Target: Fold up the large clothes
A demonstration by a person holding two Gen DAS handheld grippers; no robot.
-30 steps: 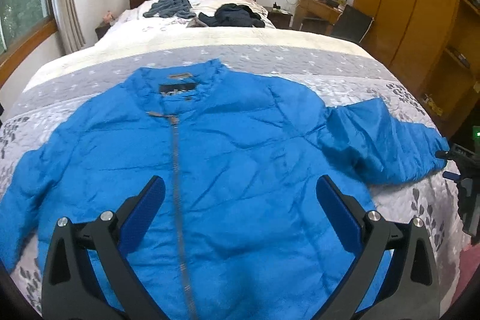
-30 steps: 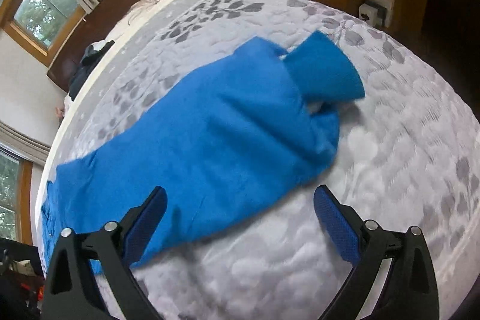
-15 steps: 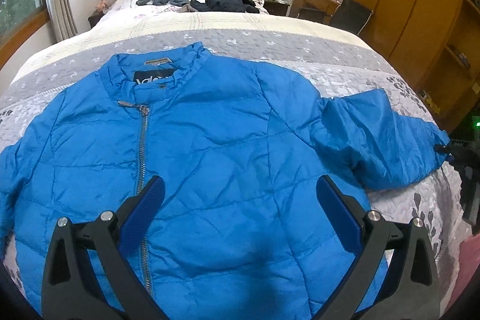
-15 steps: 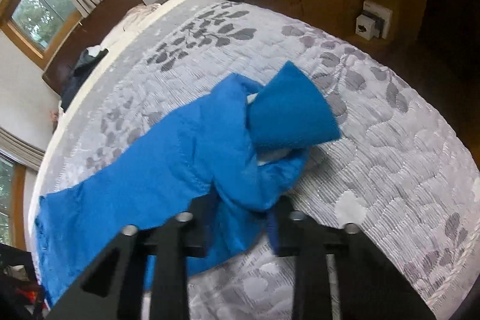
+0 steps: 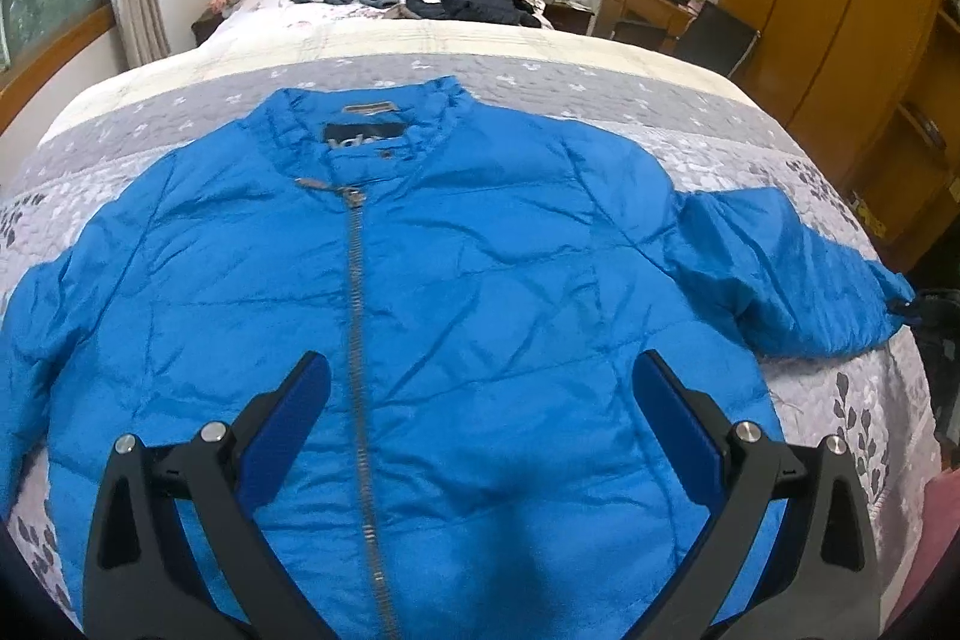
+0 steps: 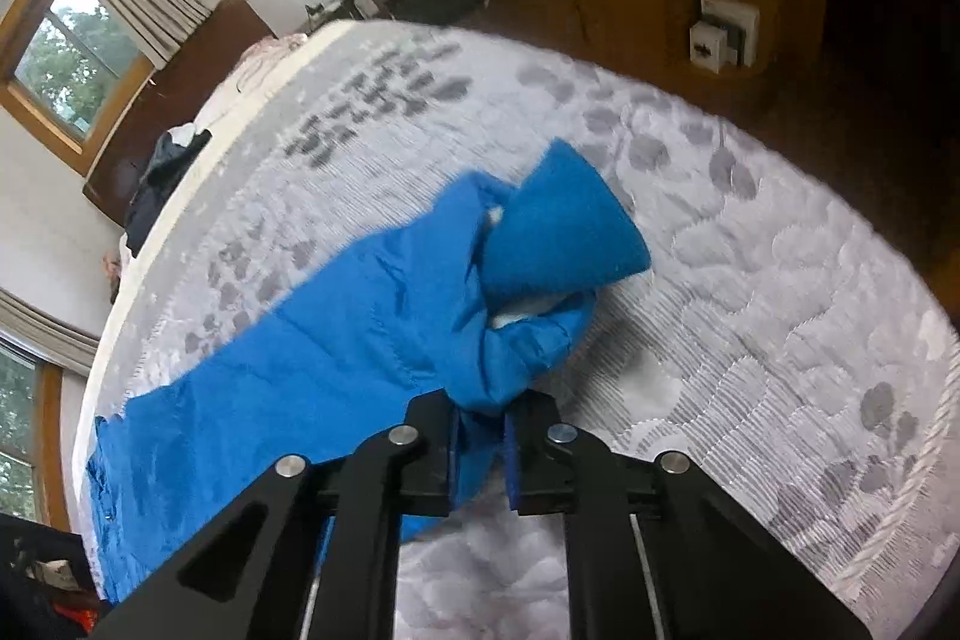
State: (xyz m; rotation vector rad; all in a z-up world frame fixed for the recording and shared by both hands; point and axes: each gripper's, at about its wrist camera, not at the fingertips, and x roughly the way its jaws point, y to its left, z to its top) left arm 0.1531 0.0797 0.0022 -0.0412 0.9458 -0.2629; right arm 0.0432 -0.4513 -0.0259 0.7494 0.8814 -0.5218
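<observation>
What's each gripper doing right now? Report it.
Left gripper: open, holding nothing, above the blue jacket.
Right gripper: closed on the jacket's sleeve.

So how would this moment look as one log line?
fold jacket | right gripper: shut on sleeve | left gripper: open above jacket | bed

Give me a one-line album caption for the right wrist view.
Right gripper shut on the blue jacket's sleeve, bunched above the quilted bed cover.
</observation>
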